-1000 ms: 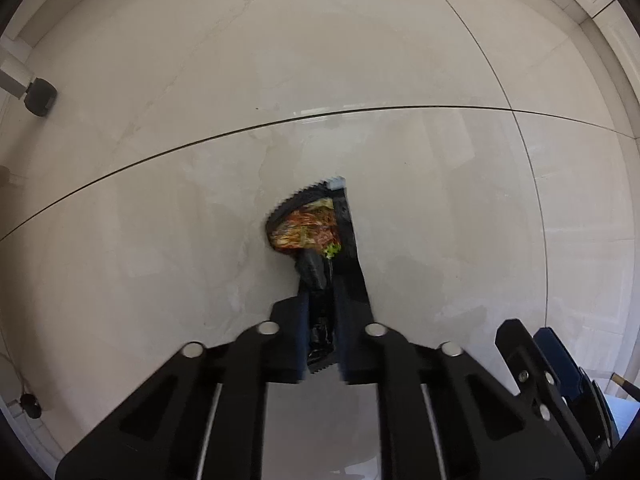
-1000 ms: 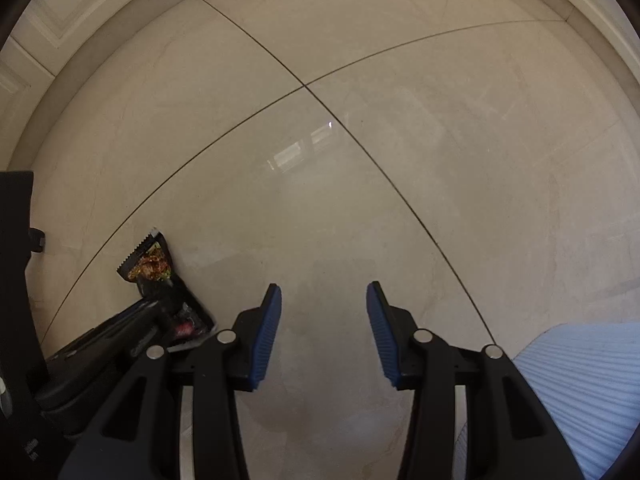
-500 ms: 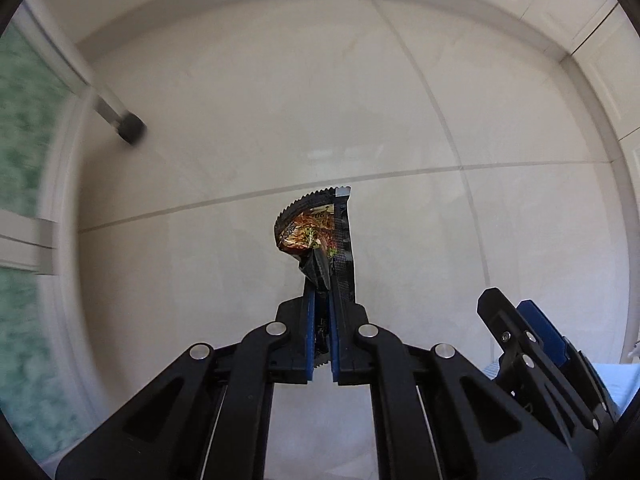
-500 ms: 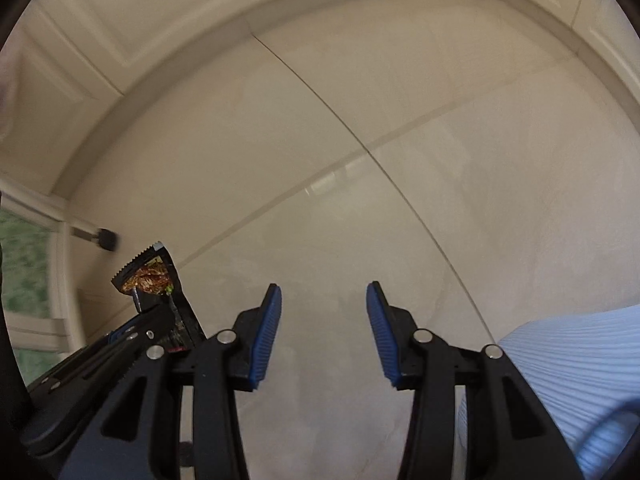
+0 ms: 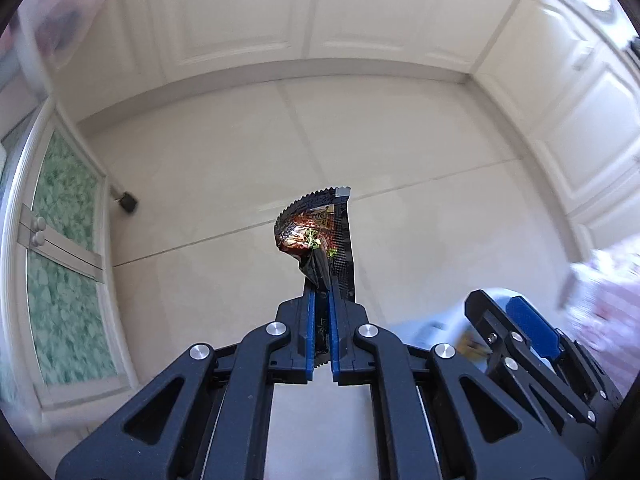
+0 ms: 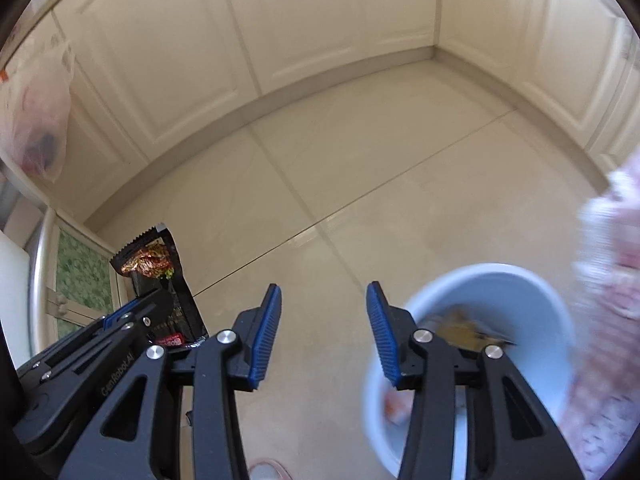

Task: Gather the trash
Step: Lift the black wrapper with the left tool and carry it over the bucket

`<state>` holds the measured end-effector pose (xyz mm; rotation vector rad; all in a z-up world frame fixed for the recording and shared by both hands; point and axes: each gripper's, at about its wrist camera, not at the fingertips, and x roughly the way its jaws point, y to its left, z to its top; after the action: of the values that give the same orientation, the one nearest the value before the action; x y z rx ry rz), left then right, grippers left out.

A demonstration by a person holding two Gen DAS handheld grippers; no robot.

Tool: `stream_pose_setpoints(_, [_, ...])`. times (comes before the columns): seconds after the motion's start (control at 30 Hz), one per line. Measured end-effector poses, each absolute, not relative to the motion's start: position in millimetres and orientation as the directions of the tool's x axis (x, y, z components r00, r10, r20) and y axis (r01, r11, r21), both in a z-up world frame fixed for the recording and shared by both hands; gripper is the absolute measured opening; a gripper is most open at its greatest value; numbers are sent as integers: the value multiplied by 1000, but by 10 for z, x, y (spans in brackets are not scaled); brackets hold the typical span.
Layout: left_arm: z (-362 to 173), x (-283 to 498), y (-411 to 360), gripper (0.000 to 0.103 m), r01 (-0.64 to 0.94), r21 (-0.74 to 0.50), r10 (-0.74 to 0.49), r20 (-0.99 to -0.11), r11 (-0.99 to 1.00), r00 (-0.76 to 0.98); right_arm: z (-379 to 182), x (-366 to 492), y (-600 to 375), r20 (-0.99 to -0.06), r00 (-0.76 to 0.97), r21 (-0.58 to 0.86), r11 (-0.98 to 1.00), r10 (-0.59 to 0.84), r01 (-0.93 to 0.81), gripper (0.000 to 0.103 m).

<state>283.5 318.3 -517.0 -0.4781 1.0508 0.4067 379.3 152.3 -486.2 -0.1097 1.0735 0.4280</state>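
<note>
Your left gripper pinching the black snack wrapper tight, your right gripper gaping empty, pale blue bin just beside it

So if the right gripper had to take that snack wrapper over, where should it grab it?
Probably the flat black strip below the serrated top edge of the snack wrapper, coming in from the side. That part stands clear above the left gripper, which is shut on the crumpled lower end; the right gripper is open and empty.

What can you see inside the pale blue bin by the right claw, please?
Inside the bin lies blurred yellowish-brown trash and something orange lower down. The right claw covers part of its interior, so the rest is hidden.
</note>
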Motion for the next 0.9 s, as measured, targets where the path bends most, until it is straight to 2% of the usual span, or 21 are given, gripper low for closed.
stream_pose_setpoints(0.17, [-4789, 2812, 2465, 4, -431, -218, 19, -876, 876, 482, -4467, 3671, 829, -858, 461, 79, 945, 227, -318, 44])
stream_pose_setpoints(0.33, [-4860, 2923, 1807, 4, -360, -247, -59, -885, 900, 461, -4478, 3589, 173, -868, 467, 55, 968, 168, -246, 44])
stream_pose_setpoints(0.57, [-5169, 3167, 1003, 4, -291, -199, -88, -931, 936, 353, -5076, 3617, -489, -924, 373, 33, 990, 83, -138, 44])
stream_pose_setpoints(0.9, [-5802, 3329, 659, 5, -264, -178, -126, -971, 948, 205, -5939, 3575, -905, -983, 183, 6, 997, 20, -76, 43])
